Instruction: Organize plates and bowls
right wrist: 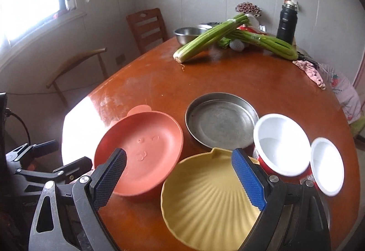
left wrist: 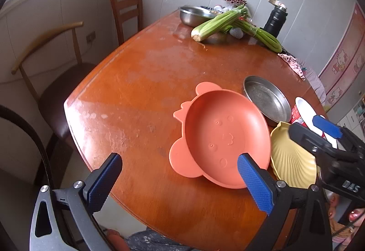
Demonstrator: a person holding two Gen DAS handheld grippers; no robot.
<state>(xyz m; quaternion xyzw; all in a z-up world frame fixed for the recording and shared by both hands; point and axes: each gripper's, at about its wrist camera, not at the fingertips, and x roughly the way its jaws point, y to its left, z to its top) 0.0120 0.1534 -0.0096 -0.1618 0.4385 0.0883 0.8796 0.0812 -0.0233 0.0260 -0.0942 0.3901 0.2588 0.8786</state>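
Observation:
An orange animal-shaped plate [left wrist: 224, 134] [right wrist: 141, 150] lies near the front of the wooden table [left wrist: 148, 82] [right wrist: 251, 77]. Right of it sits a yellow shell-ribbed dish [left wrist: 290, 159] [right wrist: 205, 203], and behind them a round metal pan [left wrist: 265, 99] [right wrist: 220, 122]. Two white bowls with red outsides [right wrist: 281, 143] [right wrist: 327, 165] stand at the right. My left gripper [left wrist: 180, 179] is open above the table's front edge, its right finger over the orange plate's near rim. My right gripper [right wrist: 179, 179] is open, hovering over the yellow dish and the orange plate's edge.
At the far end lie celery stalks [left wrist: 219, 21] [right wrist: 209, 40], a steel mixing bowl [left wrist: 194, 14] [right wrist: 188, 34], a black flask [left wrist: 276, 19] [right wrist: 286, 22] and a pink cloth [right wrist: 310, 71]. Wooden chairs [left wrist: 126, 10] [left wrist: 45, 64] stand left of the table.

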